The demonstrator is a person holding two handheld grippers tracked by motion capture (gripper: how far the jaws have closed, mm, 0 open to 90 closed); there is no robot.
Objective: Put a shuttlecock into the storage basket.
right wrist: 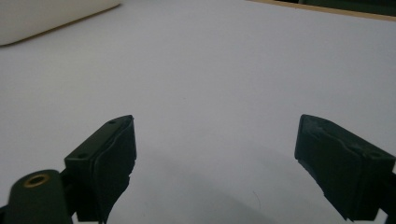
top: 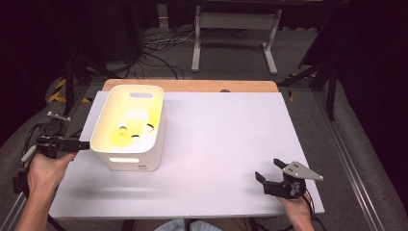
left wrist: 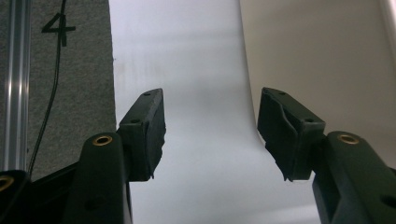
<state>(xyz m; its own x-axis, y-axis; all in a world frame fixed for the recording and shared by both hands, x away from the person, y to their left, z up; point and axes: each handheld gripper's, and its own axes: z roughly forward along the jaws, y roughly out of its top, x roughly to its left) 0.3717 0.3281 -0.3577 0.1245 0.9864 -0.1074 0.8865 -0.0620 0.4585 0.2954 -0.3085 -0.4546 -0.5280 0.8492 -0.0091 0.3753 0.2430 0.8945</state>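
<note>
A white plastic bin (top: 127, 161) stands on the left part of the white table (top: 221, 134). Inside it lie yellow things (top: 130, 131) with dark round holes, too glaring to make out. My left gripper (top: 84, 144) is at the table's left edge, pointing at the bin's left wall and close to it. It is open (left wrist: 212, 95), with bare table between the jaws and the bin wall (left wrist: 327, 56) just ahead to the right. My right gripper (top: 268, 169) hovers low near the front right corner, open (right wrist: 217, 121) and holding nothing. The bin (right wrist: 46, 18) lies far off from it.
A wooden strip (top: 192, 85) runs along the table's far edge. Beyond it stand a white table frame (top: 235, 29) and loose cables on grey carpet. A metal rail (top: 356, 163) runs along the right. A "4" (left wrist: 58, 28) is marked on the floor left of the table.
</note>
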